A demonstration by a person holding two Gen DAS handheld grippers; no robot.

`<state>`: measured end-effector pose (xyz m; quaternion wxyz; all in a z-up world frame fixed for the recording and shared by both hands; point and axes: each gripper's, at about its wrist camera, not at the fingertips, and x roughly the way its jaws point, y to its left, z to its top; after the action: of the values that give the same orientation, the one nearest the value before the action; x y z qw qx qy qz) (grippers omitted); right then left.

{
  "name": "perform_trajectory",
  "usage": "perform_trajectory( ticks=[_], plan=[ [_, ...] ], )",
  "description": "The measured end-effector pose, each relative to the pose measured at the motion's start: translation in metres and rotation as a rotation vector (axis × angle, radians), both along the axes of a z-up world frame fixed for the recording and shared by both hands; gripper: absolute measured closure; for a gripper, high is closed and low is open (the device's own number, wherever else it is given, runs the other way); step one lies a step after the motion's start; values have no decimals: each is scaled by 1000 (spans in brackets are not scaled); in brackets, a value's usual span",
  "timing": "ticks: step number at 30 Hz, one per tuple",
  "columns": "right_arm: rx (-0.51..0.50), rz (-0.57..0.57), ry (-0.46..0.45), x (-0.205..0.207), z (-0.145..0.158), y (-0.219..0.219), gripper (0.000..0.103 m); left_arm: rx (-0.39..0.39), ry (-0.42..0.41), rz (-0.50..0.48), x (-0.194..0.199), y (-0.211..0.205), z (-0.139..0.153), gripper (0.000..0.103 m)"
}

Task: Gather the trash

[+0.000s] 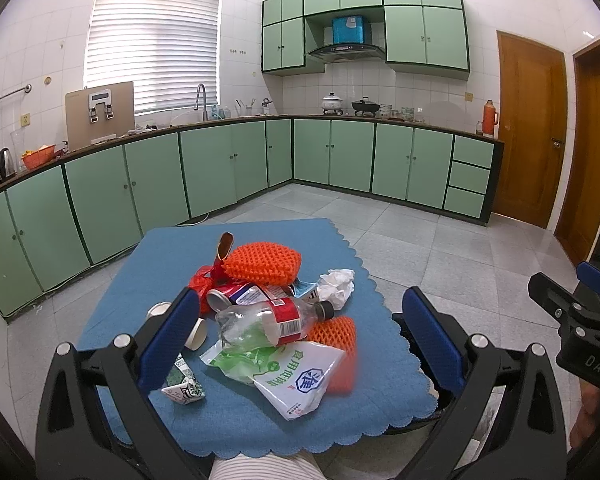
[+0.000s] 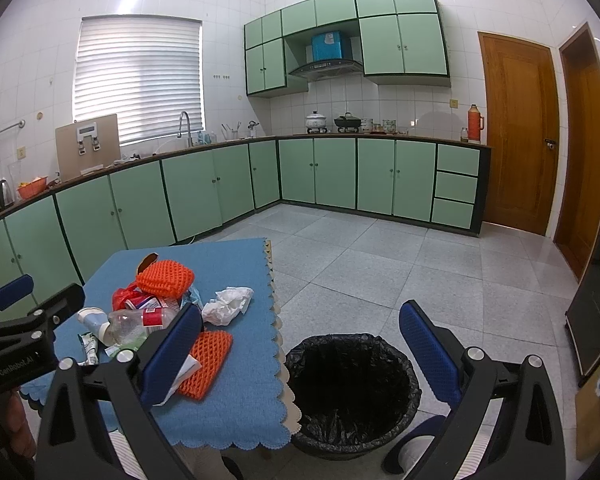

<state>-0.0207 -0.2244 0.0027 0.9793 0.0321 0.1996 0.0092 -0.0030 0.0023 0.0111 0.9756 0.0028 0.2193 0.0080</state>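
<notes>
We hold the left gripper (image 1: 300, 336) spread over the heap, bottle (image 1: 268, 318) lying crosswise between its fingers; right gripper (image 2: 300, 356), also spread, frames the bin (image 2: 354, 394).

Black-lined bin (image 2: 354, 392) beside table (image 2: 244, 400), seemingly empty

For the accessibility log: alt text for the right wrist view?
Open right gripper hovers over a black-lined bin beside a blue-clothed table piled with trash: bottle, orange foam nets, crumpled tissue. Left gripper shows at left; green kitchen cabinets behind.
</notes>
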Motion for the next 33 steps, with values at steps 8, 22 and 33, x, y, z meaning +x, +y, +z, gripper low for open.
perform_trajectory(
  ticks=[8,22,33],
  plan=[
    [2,0,-1,0,-1,0,6,1,0,2,0,1,0,5],
    [5,0,0,0,-1,-1,6,4,0,1,-1,2,0,5],
    [8,1,0,1,0,3,6,4,1,2,0,2,-2,5]
  ],
)
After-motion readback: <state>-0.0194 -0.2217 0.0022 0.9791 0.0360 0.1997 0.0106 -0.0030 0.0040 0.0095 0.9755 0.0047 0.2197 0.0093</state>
